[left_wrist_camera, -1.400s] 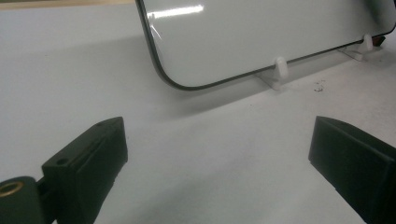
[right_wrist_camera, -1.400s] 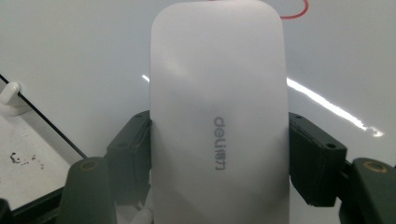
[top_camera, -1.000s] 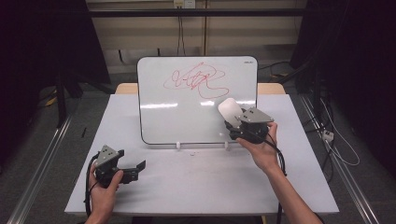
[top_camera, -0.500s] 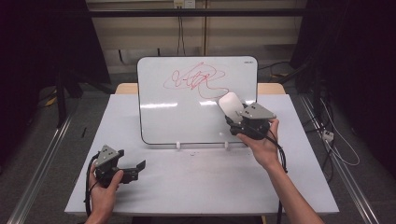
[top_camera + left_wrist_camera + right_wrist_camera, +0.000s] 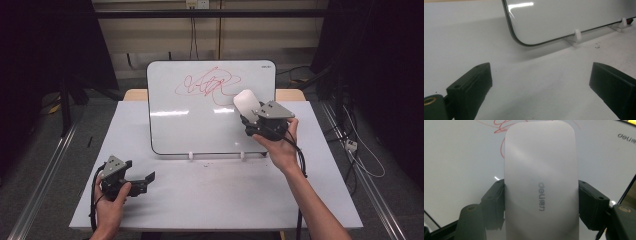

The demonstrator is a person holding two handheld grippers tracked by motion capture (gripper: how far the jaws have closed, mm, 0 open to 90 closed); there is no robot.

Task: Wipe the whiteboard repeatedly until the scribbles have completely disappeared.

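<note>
A whiteboard (image 5: 200, 120) stands tilted on white feet at the back of the table, with a red scribble (image 5: 207, 83) near its top. My right gripper (image 5: 247, 112) is shut on a white board eraser (image 5: 246, 103), held against the board's right side just below the scribble. In the right gripper view the eraser (image 5: 541, 182) sits clamped between both jaws, the red scribble (image 5: 499, 127) above it. My left gripper (image 5: 142, 179) rests low at the table's front left, open and empty. Its own view shows the whiteboard's lower corner (image 5: 524, 42) ahead of its black fingers (image 5: 471, 85).
The white table (image 5: 215, 195) has bare room in front of the board. White clip feet (image 5: 190, 156) hold the board's lower edge. Dark floor, metal rails (image 5: 45, 175) and loose cables (image 5: 357, 155) lie beside the table.
My right gripper has risen up the board with the eraser, closer to the red scribble. The left gripper has stayed put.
</note>
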